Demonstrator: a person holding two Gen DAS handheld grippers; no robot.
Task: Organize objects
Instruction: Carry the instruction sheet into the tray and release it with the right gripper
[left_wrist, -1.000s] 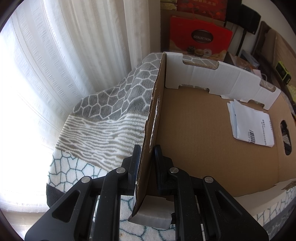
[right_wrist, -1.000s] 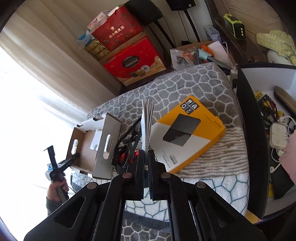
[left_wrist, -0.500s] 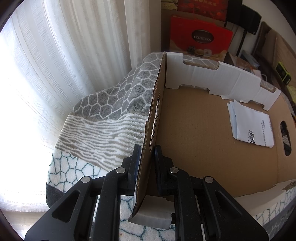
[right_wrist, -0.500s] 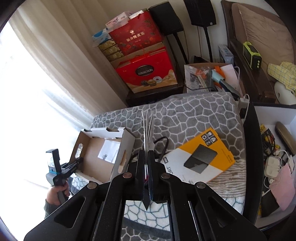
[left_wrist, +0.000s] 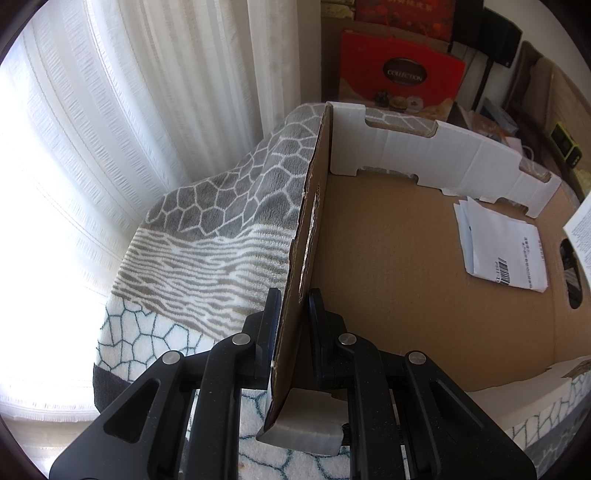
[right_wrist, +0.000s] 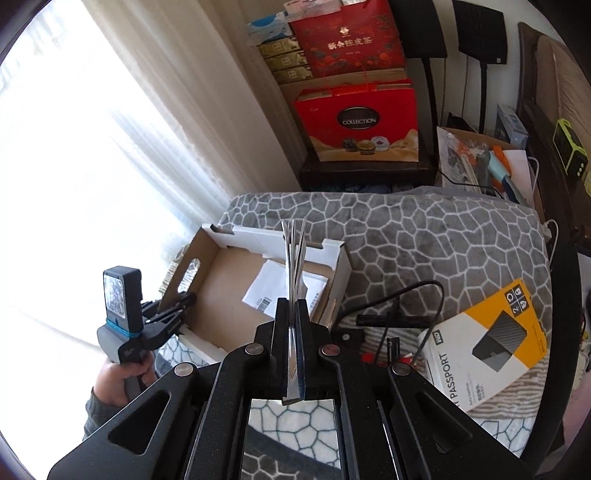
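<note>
Above cardboard box (right_wrist: 221, 295), booklet (right_wrist: 294, 258) clamped edge-up between right gripper (right_wrist: 292, 310) jaws.

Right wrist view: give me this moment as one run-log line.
left gripper: shut on cardboard box wall | right gripper: shut on booklet, above box | in box: folded paper

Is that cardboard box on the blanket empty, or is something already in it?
Not empty. The open cardboard box has a white paper with a barcode lying flat on its brown floor; the rest of the floor is bare.
</note>
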